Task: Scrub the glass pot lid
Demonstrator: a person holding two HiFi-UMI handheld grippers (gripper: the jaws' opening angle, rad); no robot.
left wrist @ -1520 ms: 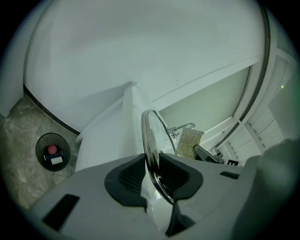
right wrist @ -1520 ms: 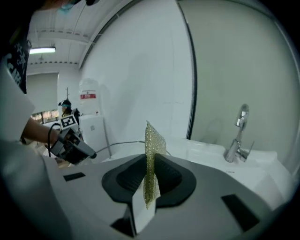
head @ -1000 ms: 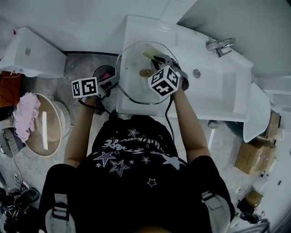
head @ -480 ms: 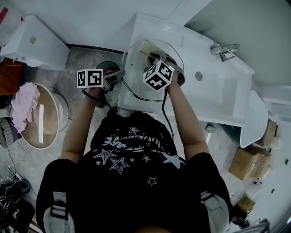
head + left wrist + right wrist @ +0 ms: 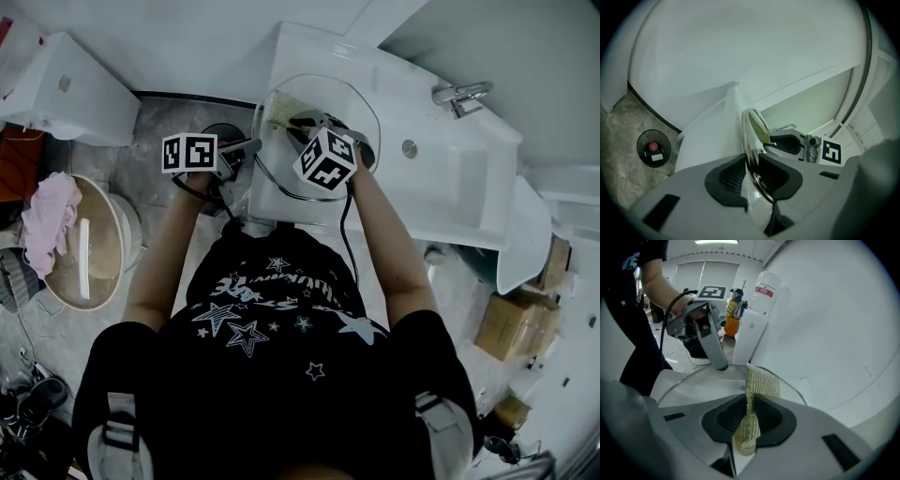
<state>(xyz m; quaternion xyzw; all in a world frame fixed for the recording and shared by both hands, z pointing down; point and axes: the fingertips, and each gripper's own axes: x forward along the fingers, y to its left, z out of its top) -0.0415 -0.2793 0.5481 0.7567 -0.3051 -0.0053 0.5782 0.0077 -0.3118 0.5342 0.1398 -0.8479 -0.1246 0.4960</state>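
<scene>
The round glass pot lid (image 5: 323, 112) with a metal rim is held over the white counter's left end. My left gripper (image 5: 246, 147) is shut on its left rim; in the left gripper view the rim (image 5: 751, 140) runs between the pads of that gripper (image 5: 753, 171). My right gripper (image 5: 292, 120) reaches over the lid, shut on a yellow-green mesh sponge (image 5: 277, 107). In the right gripper view the sponge (image 5: 758, 383) stands up from the right gripper (image 5: 749, 420), its top against the glass lid (image 5: 693, 383). The left gripper (image 5: 718, 363) shows at the far rim.
A white sink basin (image 5: 450, 187) with a faucet (image 5: 457, 94) lies to the right. A white tank (image 5: 66, 89) and a basket with pink cloth (image 5: 56, 225) stand at the left. A round floor drain (image 5: 654, 149) is below. Cardboard boxes (image 5: 511, 323) sit at the right.
The right gripper has carried the sponge leftward across the lid toward its far left edge. The left gripper has kept its hold on the rim.
</scene>
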